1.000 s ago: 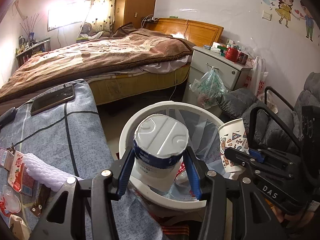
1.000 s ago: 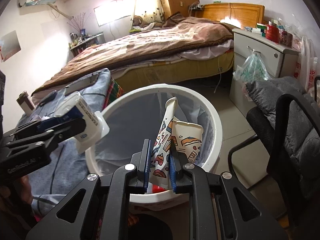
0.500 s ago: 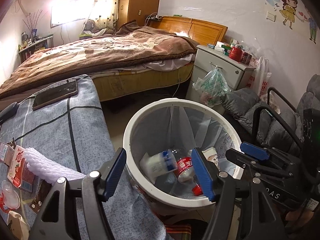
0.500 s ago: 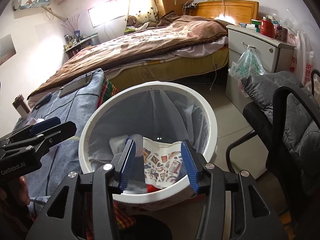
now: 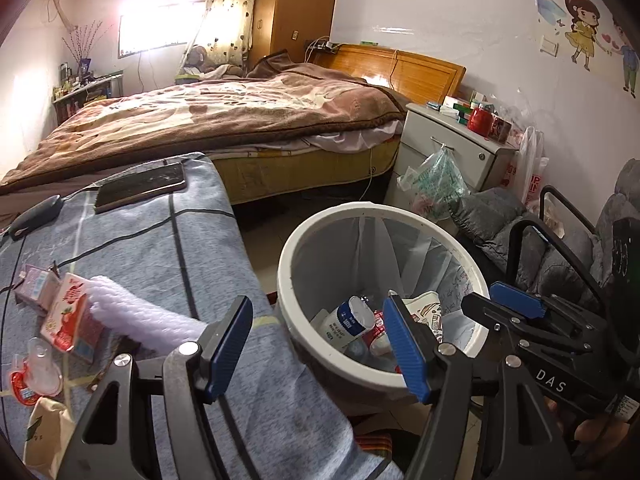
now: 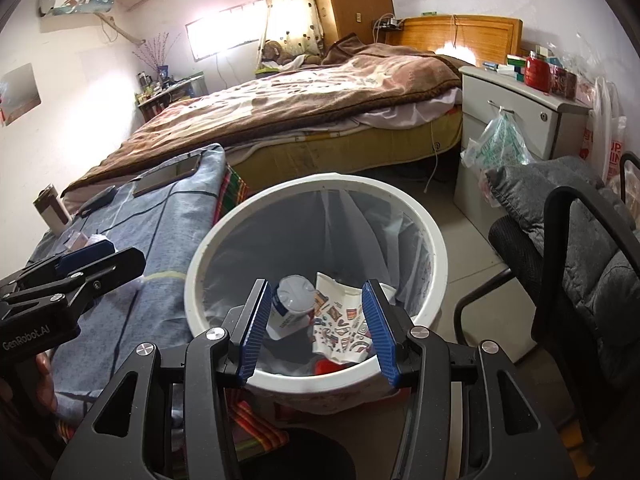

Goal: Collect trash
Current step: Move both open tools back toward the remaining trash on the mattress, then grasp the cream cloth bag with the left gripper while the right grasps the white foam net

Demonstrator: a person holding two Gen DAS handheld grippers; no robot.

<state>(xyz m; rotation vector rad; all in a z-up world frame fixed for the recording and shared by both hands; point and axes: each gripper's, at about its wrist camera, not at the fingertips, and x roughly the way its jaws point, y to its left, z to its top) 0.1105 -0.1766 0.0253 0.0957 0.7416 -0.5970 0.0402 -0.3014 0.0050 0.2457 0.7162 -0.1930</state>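
A white round trash bin [image 5: 304,240] [image 6: 434,240] with a clear liner stands beside the table. Inside lie a white and blue yogurt cup [image 5: 346,320] [image 6: 290,304], a patterned paper cup [image 5: 426,308] [image 6: 340,320] and a red-labelled bottle [image 5: 374,328]. My left gripper [image 5: 320,348] is open and empty over the bin's near left rim. My right gripper [image 6: 316,332] is open and empty above the bin's near rim. On the table lie a red juice carton [image 5: 68,316], a purple carton [image 5: 36,290], white foam wrap [image 5: 140,316] and small wrappers [image 5: 32,376].
The table has a blue-grey checked cloth [image 5: 160,248] with a phone [image 5: 140,190] and a dark mouse [image 5: 36,216] at its far end. A bed [image 5: 200,120], a white nightstand [image 5: 452,148] and a grey-cushioned chair [image 6: 580,248] surround the bin.
Both grippers opened and dropped their loads: the yogurt cup and the paper cup fell into the bin. The left gripper has shifted left toward the table.
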